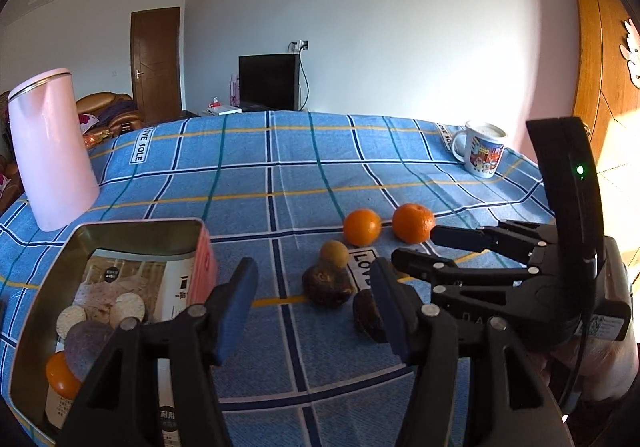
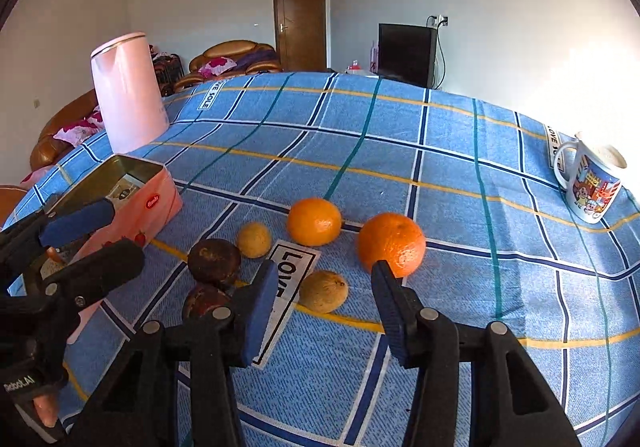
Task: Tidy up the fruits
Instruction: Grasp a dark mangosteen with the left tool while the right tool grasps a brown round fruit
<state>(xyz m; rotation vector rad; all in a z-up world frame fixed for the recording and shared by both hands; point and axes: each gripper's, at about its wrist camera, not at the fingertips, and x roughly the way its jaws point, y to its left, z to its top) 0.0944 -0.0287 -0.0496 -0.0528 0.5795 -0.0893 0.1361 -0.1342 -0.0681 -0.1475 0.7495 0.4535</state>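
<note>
Nearest the lens in the right wrist view: right gripper point(image 2: 324, 301), black tongs w/ blue pads, jaws standing apart w/ nothing between them, hanging over the blue plaid tablecloth point(image 2: 400, 135). Just ahead of its fingertips lies a small tan round fruit point(image 2: 323, 291); the larger bright orange point(image 2: 391, 244) sits right at the tip of its right finger, contact can't be told. A second orange point(image 2: 314, 221) is further in toward the table's middle, apart from the first. Left of these: another small tan fruit point(image 2: 253, 239), then two dark brown round fruits point(image 2: 214, 261), one nearer the front edge, touching or nearly so.

Left gripper point(image 1: 312, 303), same build, jaws apart & empty, hovers above the cloth beside an open rectangular pink metal tin point(image 1: 206, 259) near the left edge. Inside the tin: one orange fruit point(image 1: 60, 375), a purplish round thing & pale discs, on printed paper.

Tall pale pink plastic jug point(image 2: 128, 95) stands behind the tin toward the far left corner. White printed ceramic mug point(image 2: 592, 183) stands well apart at the right edge.
</note>
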